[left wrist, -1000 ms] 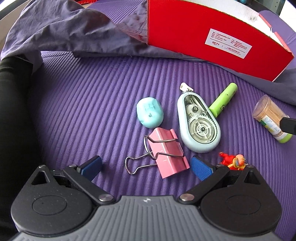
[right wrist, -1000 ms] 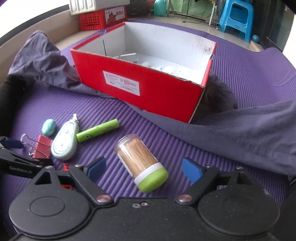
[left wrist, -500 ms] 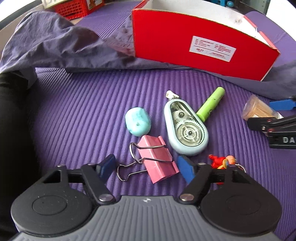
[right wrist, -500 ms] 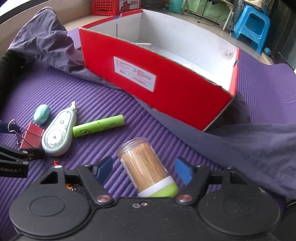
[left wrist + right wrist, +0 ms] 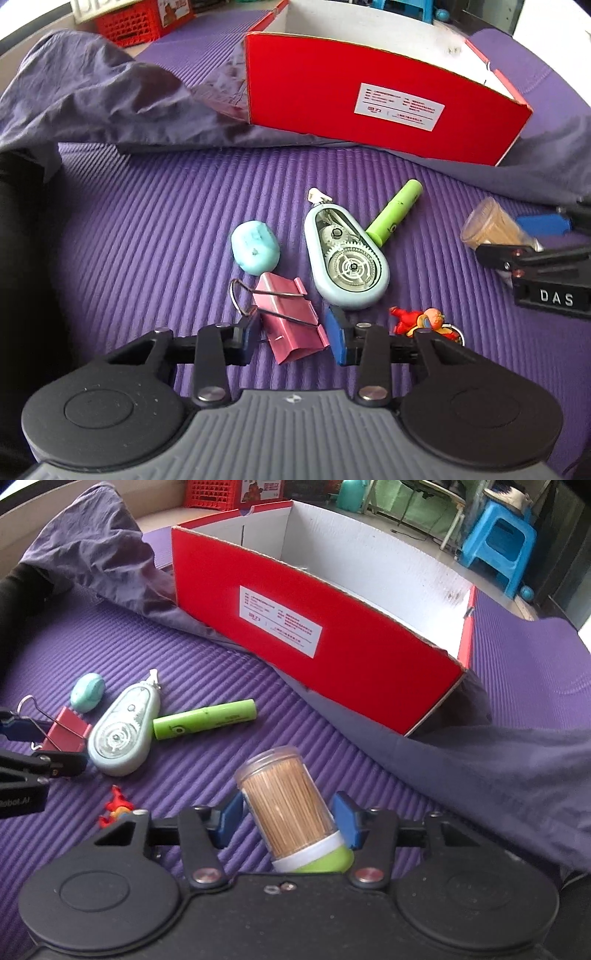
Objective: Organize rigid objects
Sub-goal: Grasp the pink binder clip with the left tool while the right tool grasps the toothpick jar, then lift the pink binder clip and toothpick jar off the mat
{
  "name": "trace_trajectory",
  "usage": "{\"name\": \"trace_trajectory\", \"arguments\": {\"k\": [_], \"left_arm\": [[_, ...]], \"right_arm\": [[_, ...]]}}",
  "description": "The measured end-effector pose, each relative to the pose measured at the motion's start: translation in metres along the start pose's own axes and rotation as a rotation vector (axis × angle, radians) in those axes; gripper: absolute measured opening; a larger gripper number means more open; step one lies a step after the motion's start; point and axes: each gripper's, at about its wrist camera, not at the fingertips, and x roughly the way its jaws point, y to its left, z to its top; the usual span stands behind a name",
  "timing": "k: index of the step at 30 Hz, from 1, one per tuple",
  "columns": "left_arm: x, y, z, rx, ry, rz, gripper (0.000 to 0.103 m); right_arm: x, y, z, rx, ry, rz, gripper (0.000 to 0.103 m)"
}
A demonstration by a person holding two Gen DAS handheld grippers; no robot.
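A ribbed purple foam mat (image 5: pixel 155 229) carried everything. At its left edge lay a crumpled grey-purple cloth (image 5: pixel 92 99), its folds running under the red cardboard box (image 5: pixel 369 99), which stood open-topped with white inner walls toward the mat's far edge.

Going left to right in the left wrist view, a rounded turquoise eraser-like lump (image 5: pixel 255 247) sat just beside a pink metal binder clip (image 5: pixel 290 321) with wire handles. The left gripper (image 5: pixel 293 334) had its blue-padded jaws closed against the clip's two sides, gripping it. Next came an oval pale-blue correction tape dispenser (image 5: pixel 347 262), its clear window showing gears, touching the base of a smooth green cylinder (image 5: pixel 395 214) that pointed toward the box. Just right of the left gripper's right jaw lay a small red-and-orange figurine keychain (image 5: pixel 421 321), partly hidden by the linkage.

Farther right, the toothpick jar (image 5: pixel 288 808), clear plastic packed with wooden sticks and capped in white and green, lay tilted between the jaws of the right gripper (image 5: pixel 288 819); the right pad touched it, the left pad stood just beside it, so a firm grip could not be told.

Only the right wrist view showed the box's interior, a red plastic crate (image 5: pixel 214 493) and a blue stool (image 5: pixel 495 542) beyond the mat. Only the left wrist view showed the dispenser's gears plainly.
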Motion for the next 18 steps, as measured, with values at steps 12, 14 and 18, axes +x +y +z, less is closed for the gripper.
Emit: {"name": "trace_trajectory", "arguments": {"k": [12, 14, 18], "left_arm": [[-0.009, 0.008, 0.0, -0.061, 0.024, -0.023, 0.034], [-0.013, 0.009, 0.0, -0.063, 0.021, -0.025, 0.032], [-0.022, 0.008, 0.0, -0.063, 0.016, -0.044, 0.03]], "right_arm": [[-0.027, -0.013, -0.016, 0.2, -0.008, 0.051, 0.049], [-0.03, -0.015, -0.019, 0.232, -0.01, 0.055, 0.049], [-0.039, -0.017, -0.025, 0.276, -0.016, 0.074, 0.047]]}}
